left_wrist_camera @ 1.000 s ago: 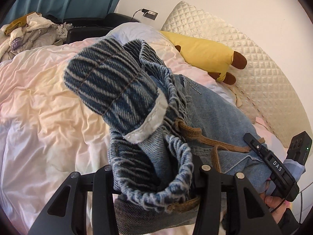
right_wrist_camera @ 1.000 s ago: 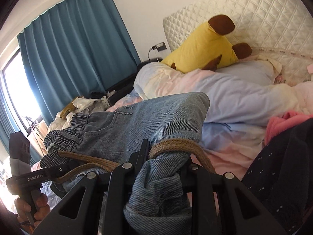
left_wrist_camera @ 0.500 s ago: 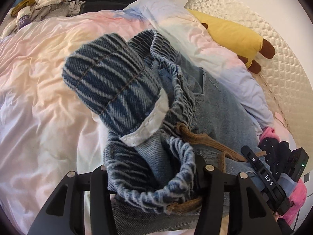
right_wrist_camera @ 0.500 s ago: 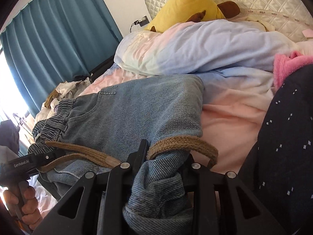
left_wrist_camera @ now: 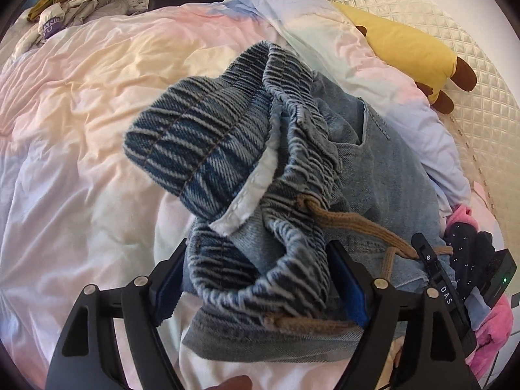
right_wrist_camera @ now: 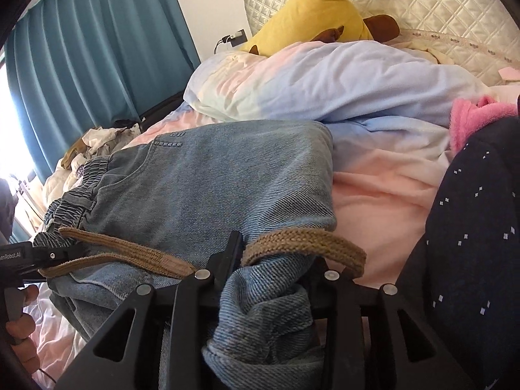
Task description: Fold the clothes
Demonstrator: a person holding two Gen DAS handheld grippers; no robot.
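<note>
Faded blue denim trousers (right_wrist_camera: pixel 208 188) with a brown drawstring lie folded on the pastel duvet (left_wrist_camera: pixel 81 104); left gripper (left_wrist_camera: pixel 256 279) spreads wide off the waistband, seemingly releasing; right gripper (right_wrist_camera: pixel 269 279) is easing apart around bunched denim.

The letters "DAS" are printed in white on the black bar of the right gripper (left_wrist_camera: pixel 445 295), which shows near the right edge of the left wrist view. In the right wrist view, "enRobot.AI" can be read on the black bar of the left gripper (right_wrist_camera: pixel 19 255) at the left edge; the start of the word is cut off. A purple cloth (left_wrist_camera: pixel 50 27) in the far left pile has pale letters, but they are too small to read.
</note>
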